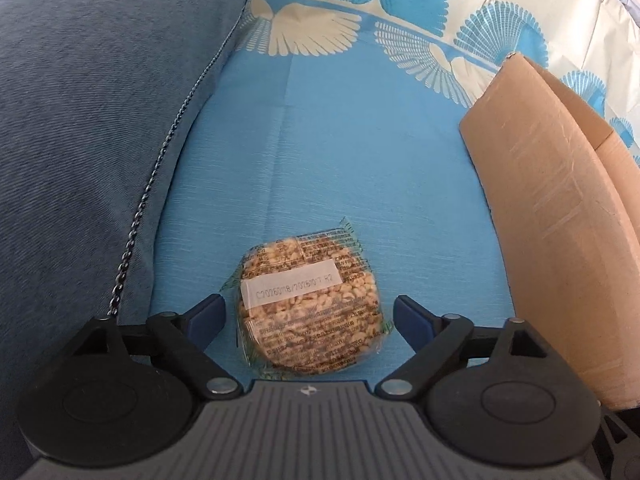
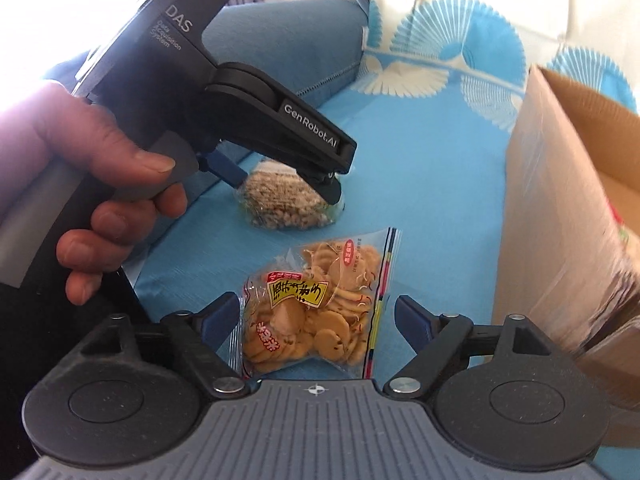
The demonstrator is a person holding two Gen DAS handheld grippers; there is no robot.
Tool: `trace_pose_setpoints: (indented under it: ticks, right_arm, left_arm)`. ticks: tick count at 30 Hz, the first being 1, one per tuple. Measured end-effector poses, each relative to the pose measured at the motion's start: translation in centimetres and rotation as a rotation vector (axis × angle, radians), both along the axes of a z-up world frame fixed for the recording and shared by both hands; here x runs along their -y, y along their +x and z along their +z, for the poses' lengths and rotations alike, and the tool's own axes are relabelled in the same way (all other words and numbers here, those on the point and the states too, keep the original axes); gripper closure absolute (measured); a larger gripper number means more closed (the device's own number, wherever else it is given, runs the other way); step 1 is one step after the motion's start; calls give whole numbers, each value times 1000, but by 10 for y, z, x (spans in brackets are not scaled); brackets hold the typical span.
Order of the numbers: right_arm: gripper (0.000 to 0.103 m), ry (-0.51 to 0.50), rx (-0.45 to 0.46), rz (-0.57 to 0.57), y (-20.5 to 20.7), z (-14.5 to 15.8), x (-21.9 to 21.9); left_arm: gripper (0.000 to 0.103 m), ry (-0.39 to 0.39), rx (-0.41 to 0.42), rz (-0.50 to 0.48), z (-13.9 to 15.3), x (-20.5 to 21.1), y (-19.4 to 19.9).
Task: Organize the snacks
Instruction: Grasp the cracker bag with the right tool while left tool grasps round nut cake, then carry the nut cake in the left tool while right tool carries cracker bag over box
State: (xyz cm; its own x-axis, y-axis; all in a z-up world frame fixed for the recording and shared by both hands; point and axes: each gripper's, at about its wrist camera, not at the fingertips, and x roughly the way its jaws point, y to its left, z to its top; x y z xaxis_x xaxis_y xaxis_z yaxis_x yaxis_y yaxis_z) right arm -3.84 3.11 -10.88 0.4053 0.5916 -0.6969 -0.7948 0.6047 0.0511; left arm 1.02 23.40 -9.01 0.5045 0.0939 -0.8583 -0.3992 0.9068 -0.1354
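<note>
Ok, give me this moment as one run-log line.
left gripper: open, straddling puffed-grain cake | right gripper: open, straddling cracker bag | both snacks lying on blue cloth | cardboard box: right

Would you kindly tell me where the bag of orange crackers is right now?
In the right wrist view, the bag of orange crackers lies on the blue cloth, between the open right hand-held gripper's fingers, left of the cardboard box.

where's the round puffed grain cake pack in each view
Left wrist: the grain cake pack lies low at centre, between the open left tongs.
Right wrist: it sits mid-frame, left of centre, under the left tongs, beyond the cracker bag.
Shared landmark: the cardboard box at the right edge.
</note>
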Motion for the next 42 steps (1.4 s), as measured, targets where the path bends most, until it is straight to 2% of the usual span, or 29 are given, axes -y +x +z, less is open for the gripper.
trace_pose_setpoints:
  ticks: [9, 16, 20, 24, 26, 31, 42]
  right_arm:
    - [18, -16, -15, 26, 1, -10, -6]
    - [34, -27, 5, 58, -2, -12, -9]
    - [38, -30, 37, 68, -7, -10, -7]
    - [40, -28, 61, 53, -8, -6, -5]
    - [41, -19, 60, 42, -7, -3, -4]
    - [42, -13, 66, 29, -5, 0, -2]
    - [43, 35, 138, 18, -19, 19, 15]
  left_arm:
    - [5, 38, -13, -25, -3, 7, 8]
    - [5, 57, -14, -51, -5, 10, 12]
    - [6, 72, -16, -63, -6, 13, 14]
    - [17, 93, -13, -71, -7, 15, 14]
    - [18, 91, -5, -72, -6, 16, 11]
    - [19, 90, 35, -64, -2, 15, 5]
    - [19, 81, 201, -13, 15, 14, -21]
